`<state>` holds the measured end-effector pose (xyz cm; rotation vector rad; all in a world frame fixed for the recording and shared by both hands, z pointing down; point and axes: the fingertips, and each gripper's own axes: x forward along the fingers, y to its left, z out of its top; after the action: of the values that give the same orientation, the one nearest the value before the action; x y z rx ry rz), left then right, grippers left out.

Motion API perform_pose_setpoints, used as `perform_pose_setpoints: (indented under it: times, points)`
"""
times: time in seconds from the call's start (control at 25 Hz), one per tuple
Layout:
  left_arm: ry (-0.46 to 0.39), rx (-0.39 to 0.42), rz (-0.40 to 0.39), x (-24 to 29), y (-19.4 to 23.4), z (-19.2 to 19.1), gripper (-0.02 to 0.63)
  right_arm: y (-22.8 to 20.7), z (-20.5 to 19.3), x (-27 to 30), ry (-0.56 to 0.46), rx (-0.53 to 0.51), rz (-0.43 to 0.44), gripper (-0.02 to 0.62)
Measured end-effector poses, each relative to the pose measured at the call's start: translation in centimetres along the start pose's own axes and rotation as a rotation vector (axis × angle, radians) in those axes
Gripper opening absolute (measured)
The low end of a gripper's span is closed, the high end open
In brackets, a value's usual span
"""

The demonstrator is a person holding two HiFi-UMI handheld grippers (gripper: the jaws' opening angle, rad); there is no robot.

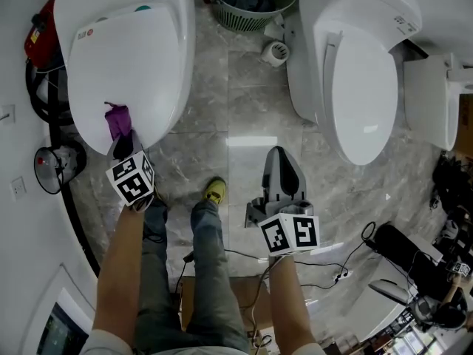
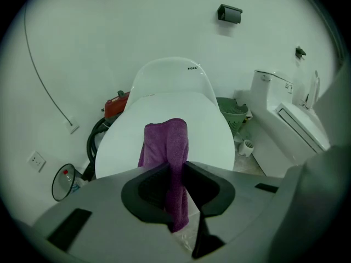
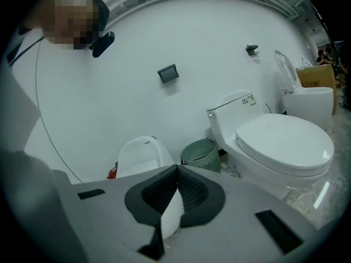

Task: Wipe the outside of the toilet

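Gripped a soft purple cloth (image 2: 167, 147) in the left claw (image 1: 122, 143), resting on top of the smooth white toilet (image 1: 126, 50). Held the right claw (image 3: 176, 169) pinched together, empty. Looked like wiping; next likely needed rubbing the sides.

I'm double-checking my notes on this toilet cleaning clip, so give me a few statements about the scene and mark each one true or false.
1. The left gripper is shut on a purple cloth. True.
2. The cloth is at the toilet on the right of the basket. False: it is over the closed lid of the left toilet.
3. The right gripper holds a sponge. False: its jaws are together with nothing between them.
4. A green basket stands on the floor between the left toilet and the neighbouring toilet. True.
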<state>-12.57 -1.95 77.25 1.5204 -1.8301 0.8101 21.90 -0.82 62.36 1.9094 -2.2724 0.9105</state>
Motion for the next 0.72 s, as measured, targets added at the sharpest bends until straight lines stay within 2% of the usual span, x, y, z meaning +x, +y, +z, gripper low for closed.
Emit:
perform_pose_setpoints:
  times: [0.52, 0.72]
  points:
    - [0.002, 0.059, -0.124, -0.1, -8.3, -0.9, 0.097, -3.6, 0.2, -2.2, -0.009, 0.013, -0.047, 0.008]
    - [0.029, 0.084, -0.243, -0.3, -11.8, -1.6, 0.097, -4.8, 0.6, -3.0, -0.016, 0.008, -0.069, 0.008]
